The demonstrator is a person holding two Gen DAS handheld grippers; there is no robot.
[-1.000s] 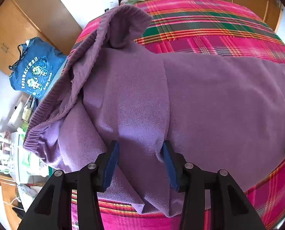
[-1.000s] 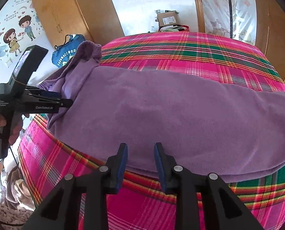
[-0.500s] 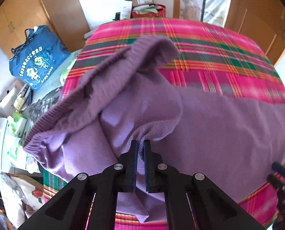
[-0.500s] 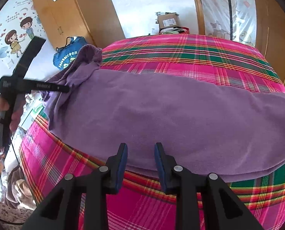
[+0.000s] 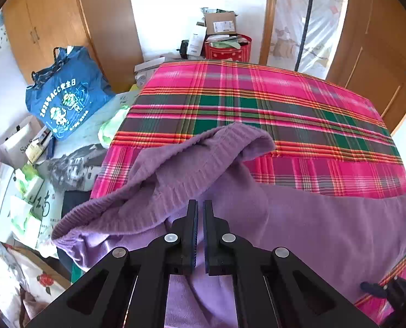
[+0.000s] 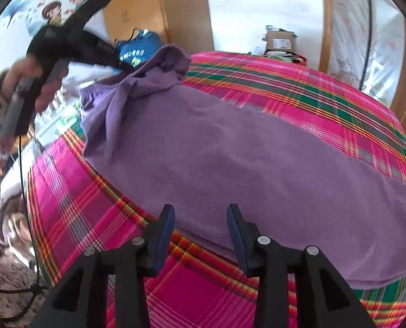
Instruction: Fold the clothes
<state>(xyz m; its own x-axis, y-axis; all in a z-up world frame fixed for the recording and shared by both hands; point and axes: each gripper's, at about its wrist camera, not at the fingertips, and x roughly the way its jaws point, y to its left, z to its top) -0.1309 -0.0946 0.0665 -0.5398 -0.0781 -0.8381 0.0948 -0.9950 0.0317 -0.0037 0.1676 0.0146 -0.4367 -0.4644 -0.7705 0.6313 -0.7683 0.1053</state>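
We see a purple sweater (image 6: 257, 158) spread lengthwise across a bed covered in a pink plaid blanket (image 6: 312, 93), lying nearer the bed's front edge than its far edge. At the bed's left end the sweater's ribbed hem (image 5: 203, 161) is bunched and lifted off the blanket. Our left tongs (image 5: 200, 210) are clenched on a pinch of the purple knit just behind that hem, the fabric pulled up into a peak between the pads; in the right wrist view they (image 6: 126, 68) appear blurred, held by a hand (image 6: 38, 82) in a patterned sleeve. Our right tongs (image 6: 200, 210) stand released above the sweater's front edge, near the middle of its length, and their jaws have just been opening, with nothing pinched between them. A blue bag (image 5: 63, 95) sits beyond the bed's left end.
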